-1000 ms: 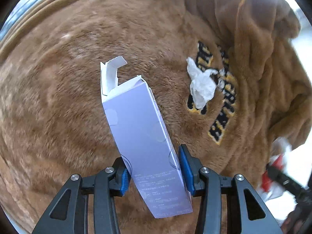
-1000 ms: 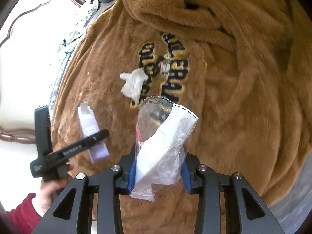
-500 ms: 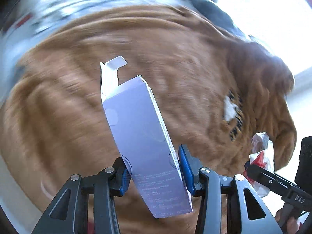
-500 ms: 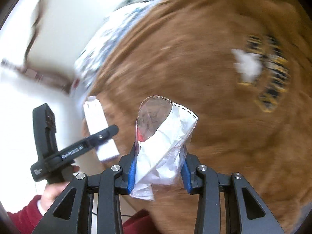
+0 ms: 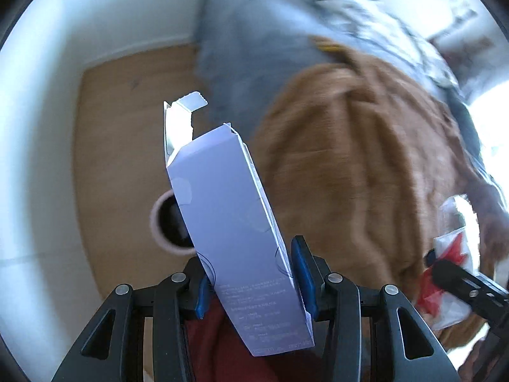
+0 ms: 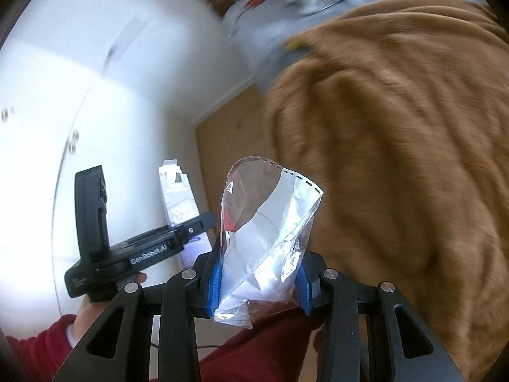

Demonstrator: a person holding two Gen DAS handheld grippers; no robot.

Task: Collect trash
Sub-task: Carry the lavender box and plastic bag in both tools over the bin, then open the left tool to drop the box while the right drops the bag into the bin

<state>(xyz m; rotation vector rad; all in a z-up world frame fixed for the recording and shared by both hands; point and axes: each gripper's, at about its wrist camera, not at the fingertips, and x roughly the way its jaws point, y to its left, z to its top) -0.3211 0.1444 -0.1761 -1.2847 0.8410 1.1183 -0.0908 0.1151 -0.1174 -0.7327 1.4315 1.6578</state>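
Observation:
My left gripper (image 5: pixel 251 273) is shut on a tall lilac carton (image 5: pixel 229 222) with its top flap open, held up in the air. Behind the carton, on the wooden floor, stands a round bin (image 5: pixel 165 222) with a pale rim and dark inside. My right gripper (image 6: pixel 259 281) is shut on a crumpled clear and white plastic wrapper (image 6: pixel 267 232). The left gripper with the carton (image 6: pixel 181 197) shows at the left of the right wrist view. The wrapper (image 5: pixel 451 254) and right gripper show at the right edge of the left wrist view.
A brown fleece blanket (image 5: pixel 366 165) covers the bed on the right, over grey patterned bedding (image 5: pixel 254 31). White walls (image 5: pixel 63 63) bound a strip of wooden floor (image 5: pixel 121 159). My red sleeve (image 6: pixel 254 350) is below the grippers.
Both grippers have swung left, away from the blanket, toward the floor and wall. The crumpled tissue on the blanket has left view. The bin has come into the left wrist view.

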